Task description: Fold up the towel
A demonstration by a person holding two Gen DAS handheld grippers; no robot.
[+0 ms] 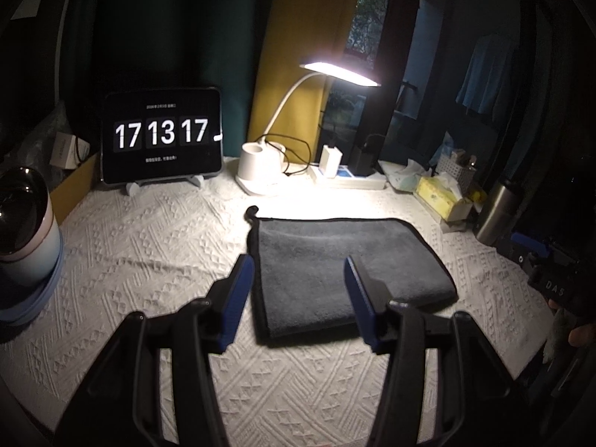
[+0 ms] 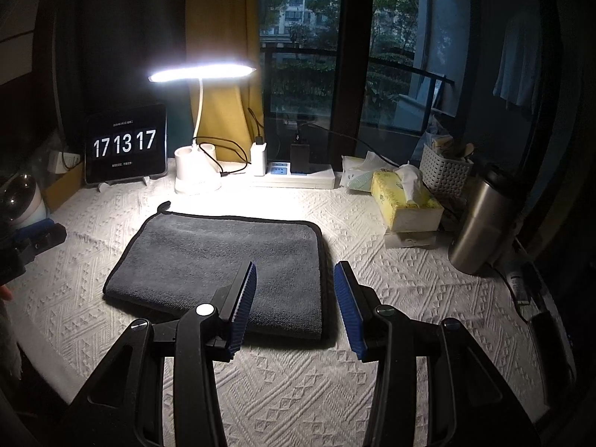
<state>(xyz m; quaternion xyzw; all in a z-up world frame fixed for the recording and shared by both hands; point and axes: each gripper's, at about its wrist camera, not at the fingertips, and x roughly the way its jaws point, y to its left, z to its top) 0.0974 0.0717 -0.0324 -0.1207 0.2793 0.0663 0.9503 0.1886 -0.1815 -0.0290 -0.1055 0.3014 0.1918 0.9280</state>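
Overhead, nothing moves: a table draped in a white embossed cloth (image 2: 372, 253) fills both views, backed by a dark window and a yellow curtain (image 2: 219, 37). At its centre lies the grey towel (image 2: 223, 260), black-edged, flat, apparently already doubled into a neat rectangle, with a hanging loop at its 11 o'clock corner. Judging by that, one fold looks done and at least one more may remain. The left gripper (image 1: 298, 298) hovers over the towel's left near edge, jaws spread wide, holding nothing. The right gripper (image 2: 294, 301) hovers over its right near corner, jaws likewise apart and empty. At 12 o'clock glows a desk lamp (image 2: 201, 72); at 10 o'clock a clock tablet (image 2: 124, 143); at 2 o'clock a tissue box (image 2: 406, 205) and steel flask (image 2: 480, 219).
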